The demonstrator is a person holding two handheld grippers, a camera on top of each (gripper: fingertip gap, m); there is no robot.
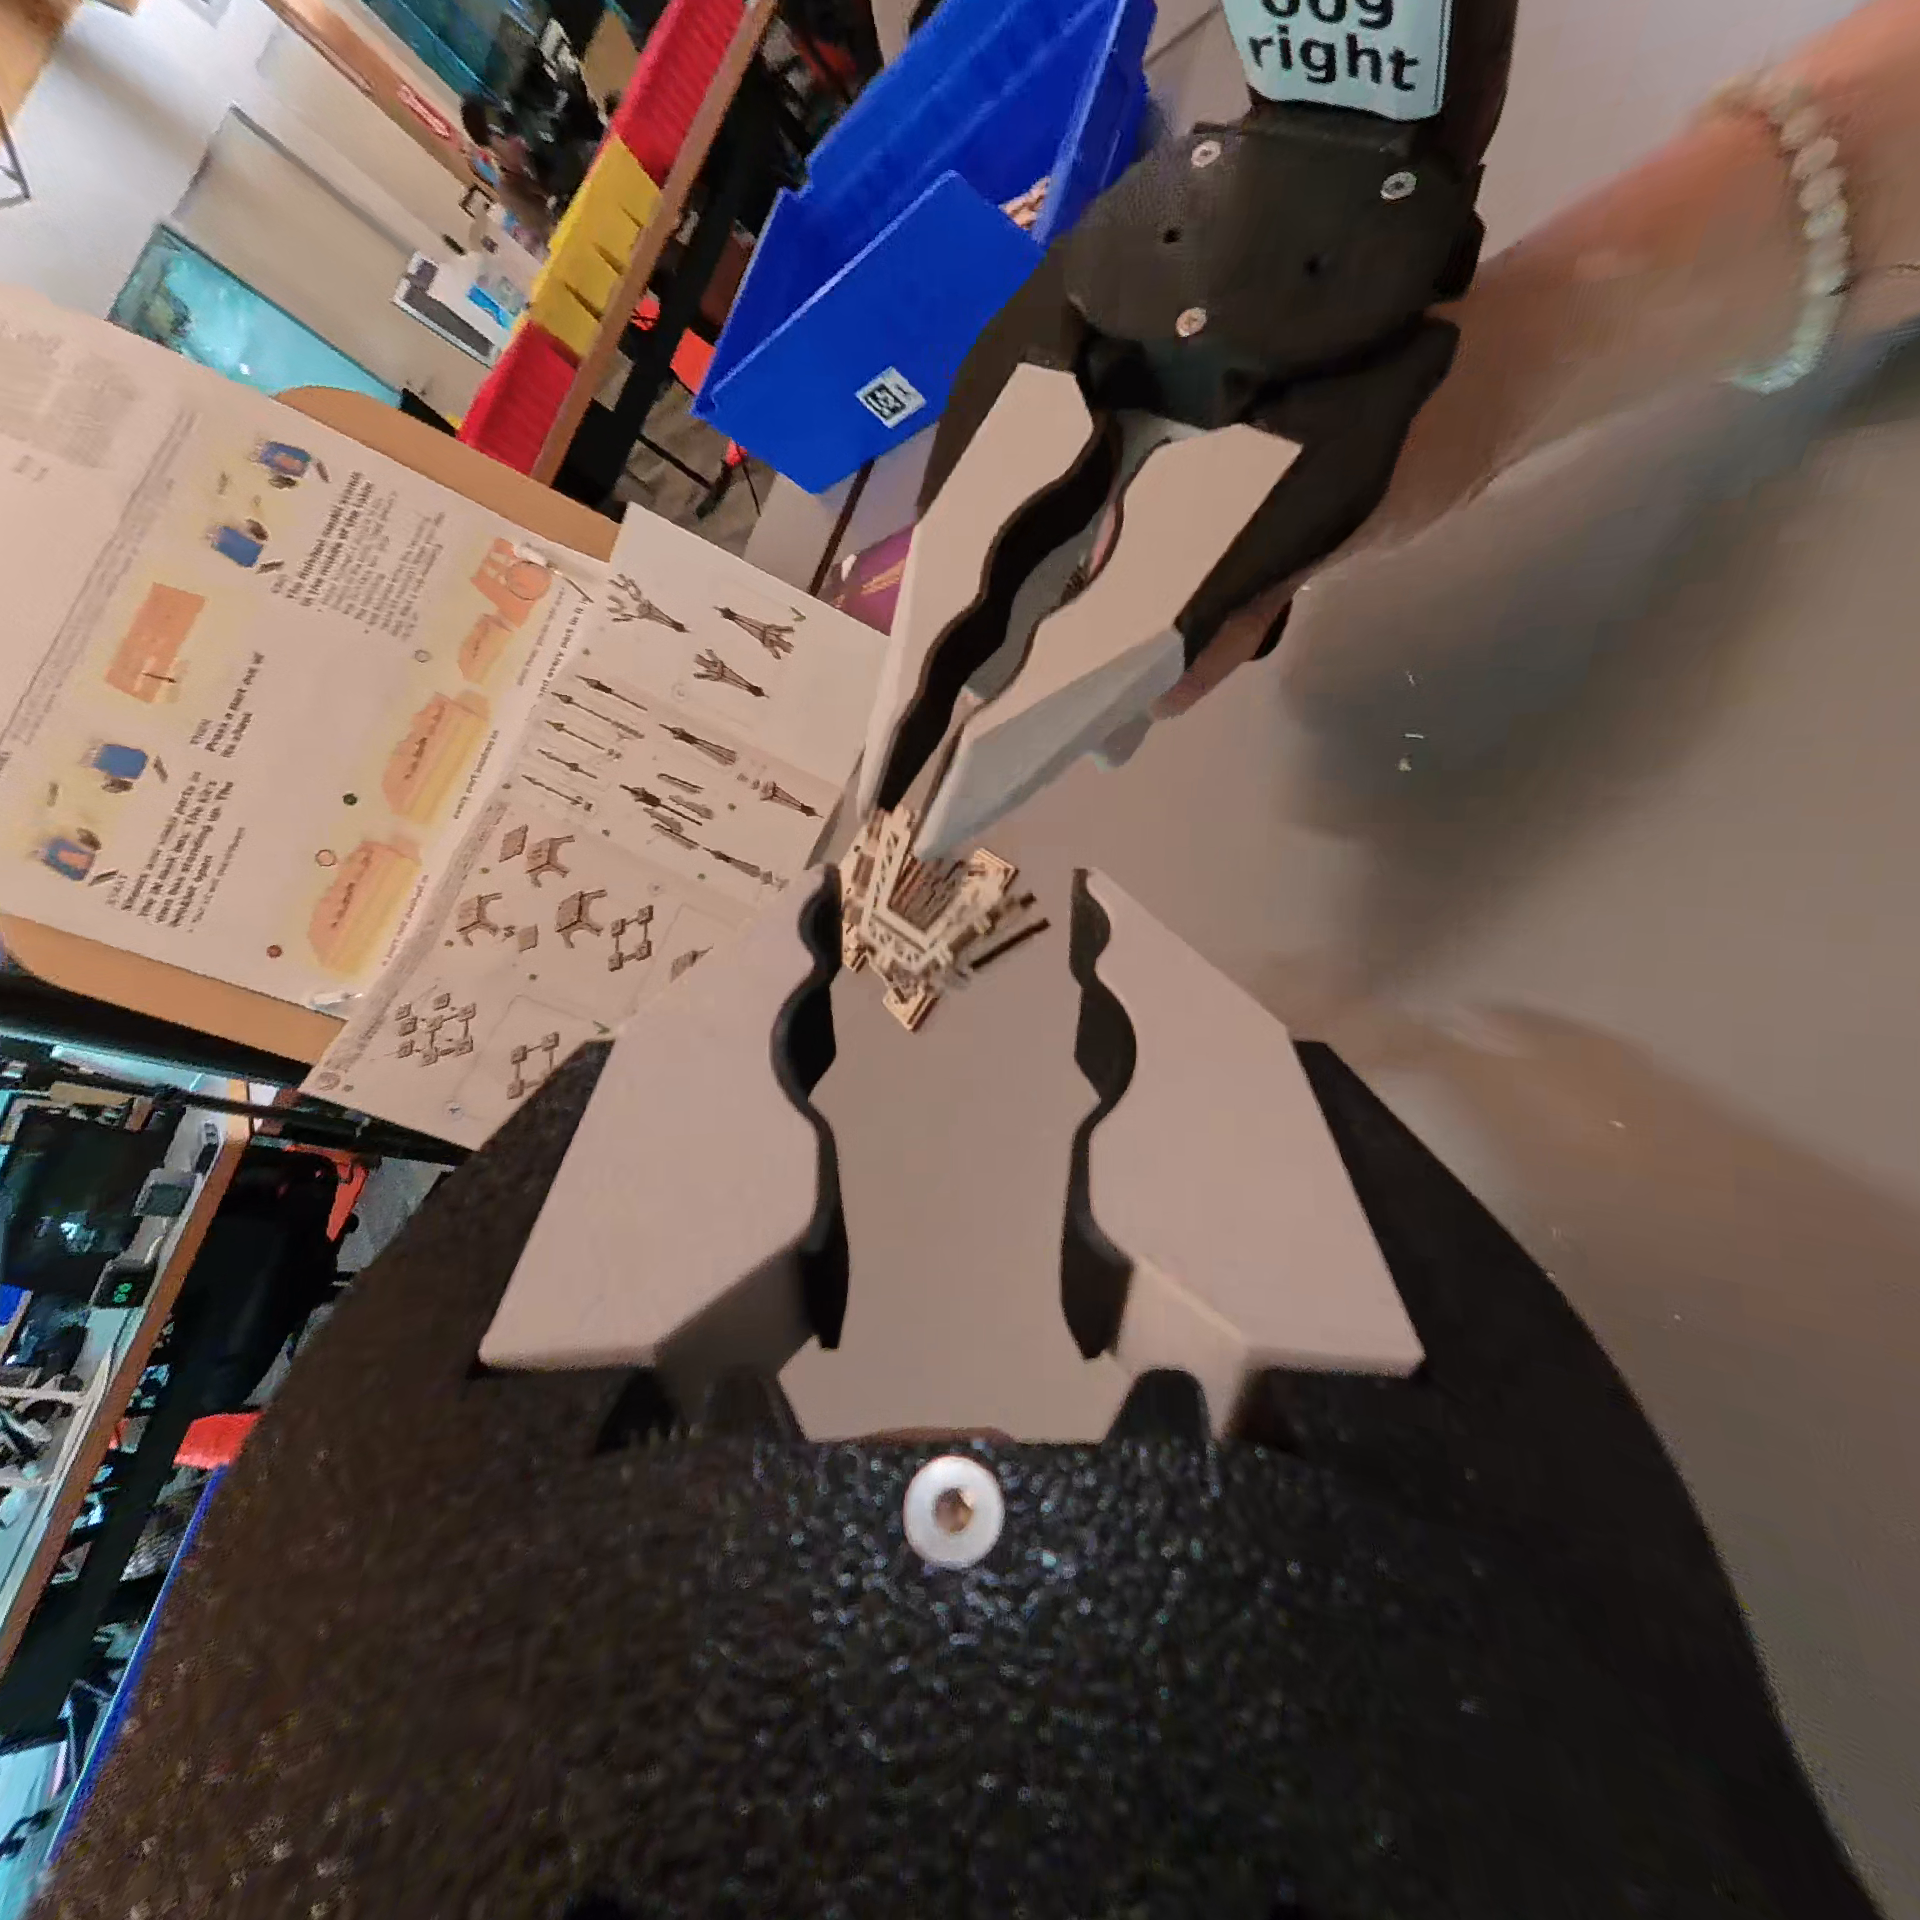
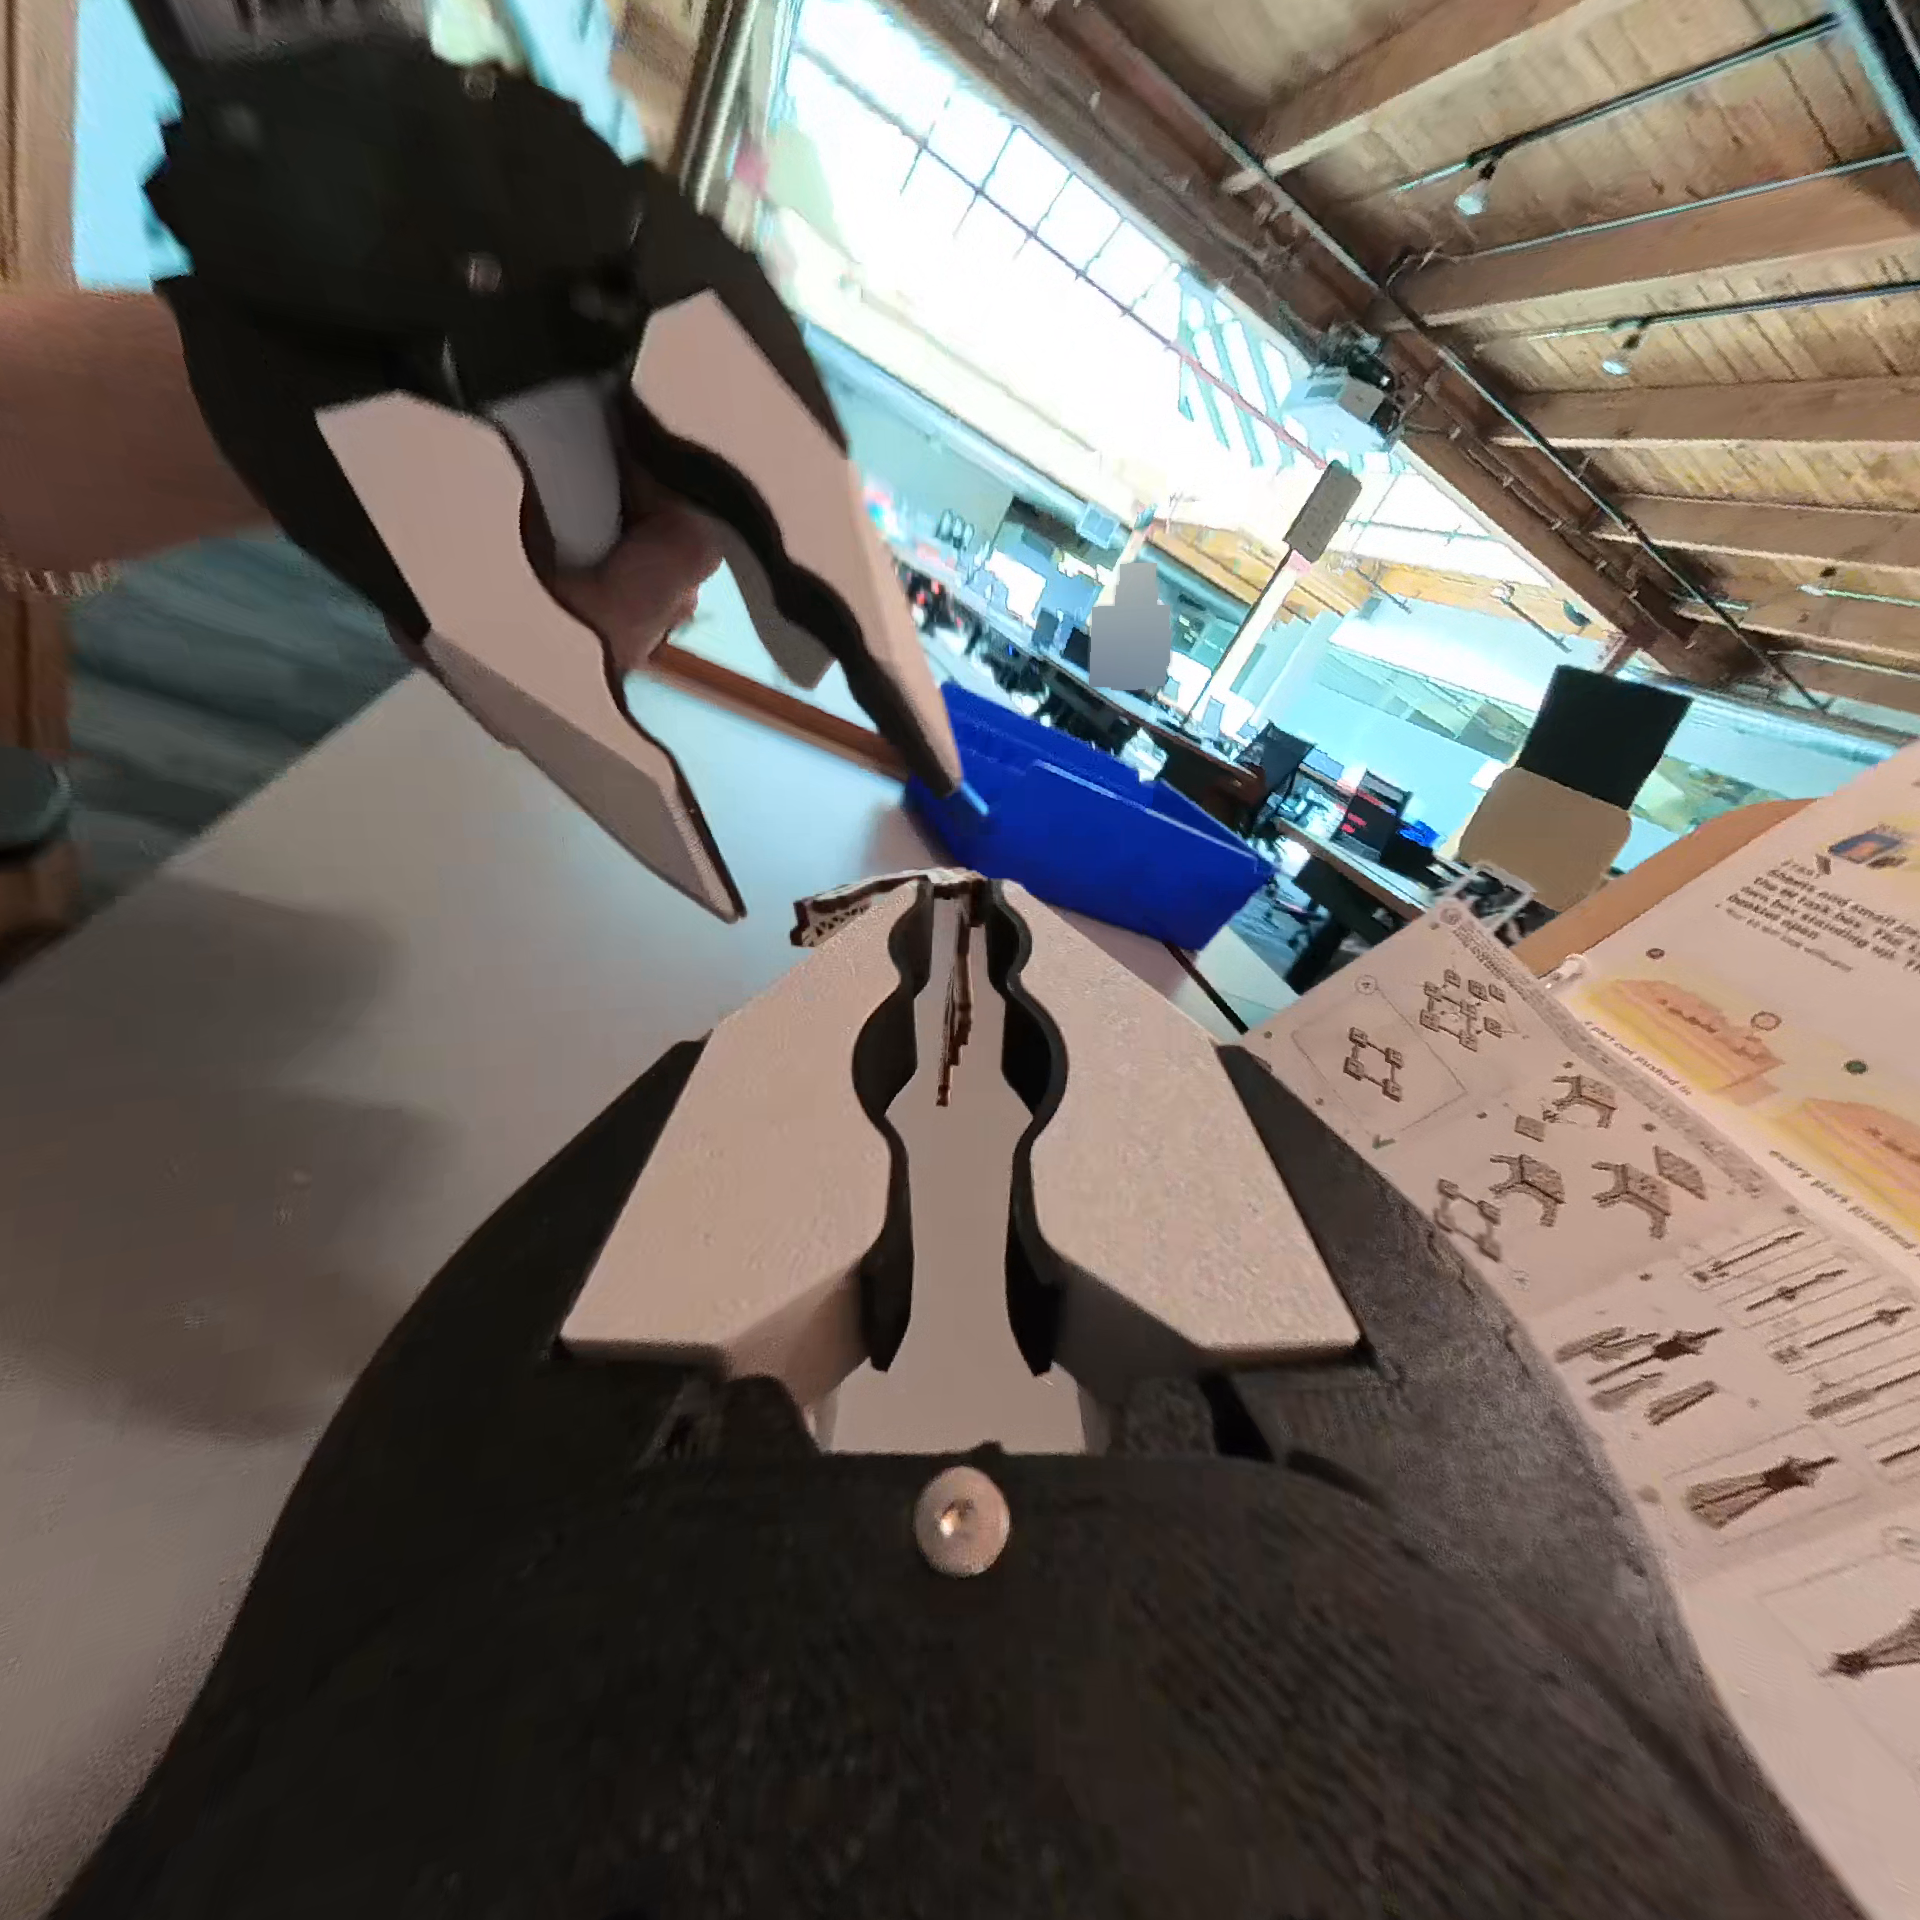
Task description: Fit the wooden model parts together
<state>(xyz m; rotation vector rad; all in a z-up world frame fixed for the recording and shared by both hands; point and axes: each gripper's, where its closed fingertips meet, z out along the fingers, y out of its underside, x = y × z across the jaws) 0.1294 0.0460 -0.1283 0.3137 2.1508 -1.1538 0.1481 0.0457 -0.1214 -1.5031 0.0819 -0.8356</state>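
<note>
A small laser-cut wooden model piece (image 1: 925, 930) hangs just above the pale table (image 1: 1507, 1039). My right gripper (image 1: 906, 831) comes down from the top of the left wrist view and is shut on the piece's upper end. In the right wrist view the piece (image 2: 831, 914) sticks out to the left of that gripper's (image 2: 951, 899) closed tips, and a thin edge runs back between the fingers. My left gripper (image 1: 951, 899) is open, with the piece in the gap between its fingertips, closer to the left one. It also shows in the right wrist view (image 2: 842, 842), open.
A blue plastic bin (image 1: 904, 270) stands on the table behind the grippers and also shows in the right wrist view (image 2: 1091, 842). Printed instruction sheets (image 1: 416, 727) lie beside them (image 2: 1662, 1195). A person's wrist with a bracelet (image 1: 1808, 239) holds the right gripper.
</note>
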